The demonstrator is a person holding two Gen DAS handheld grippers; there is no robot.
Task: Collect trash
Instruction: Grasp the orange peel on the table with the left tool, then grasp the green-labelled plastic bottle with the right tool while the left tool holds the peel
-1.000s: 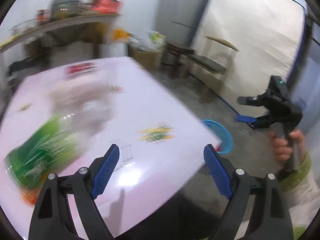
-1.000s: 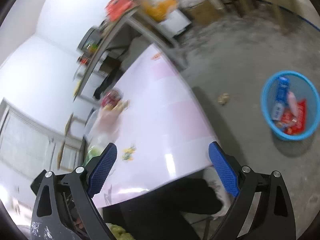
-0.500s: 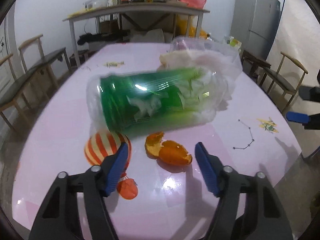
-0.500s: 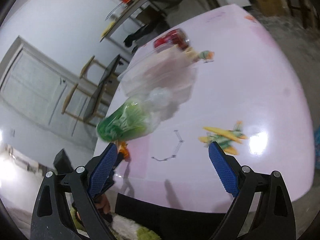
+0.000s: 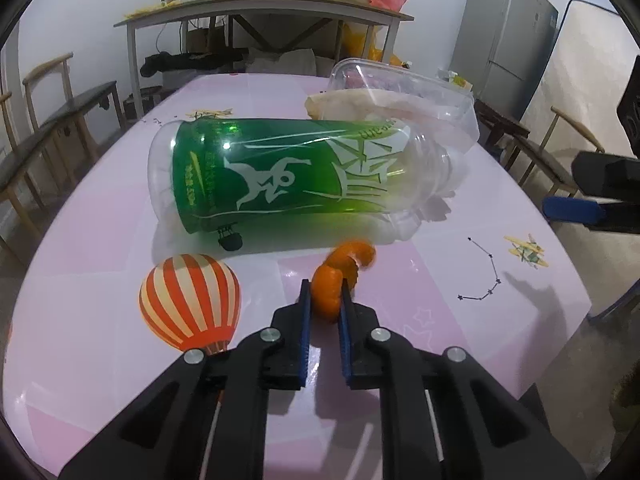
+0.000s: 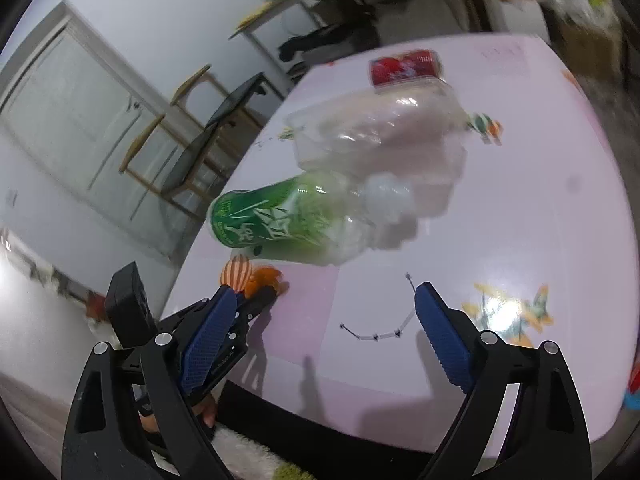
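Left tongs (image 5: 323,296) closing on the orange peel (image 5: 340,276): both blue pads press its lower lobe, and the upper curl sticks out past the tips toward the bottle. The peel sits at the near middle of the pink bench (image 5: 460,208), just in front of the green-labelled plastic bottle (image 5: 288,172). Whether the peel is lifted clear of the surface cannot be told.

The bottle lies on its side, its base toward the left of the left-wrist view and its neck to the right, butting against a clear plastic clamshell box (image 5: 400,88) with pale crumpled paper in it. The box lies beyond the bottle's neck end.

Printed on the bench cover: a striped hot-air balloon (image 5: 190,298), just left of the left tongs, and a small yellow aeroplane (image 5: 526,250) near the right edge.

Right tongs (image 6: 322,320) spread wide, with nothing between the blue pads, held above the near edge of the bench. From the right-wrist view, the left tongs appear low on the left, with the peel (image 6: 264,278) at their tip, beside the balloon print and below the bottle (image 6: 280,220). A red packet (image 6: 404,66) lies at the far end of the bench, behind the clamshell box (image 6: 380,140). This view is blurred.

Behind: wooden chairs (image 5: 52,112), a cluttered side table (image 5: 264,12), a grey fridge (image 5: 508,36).
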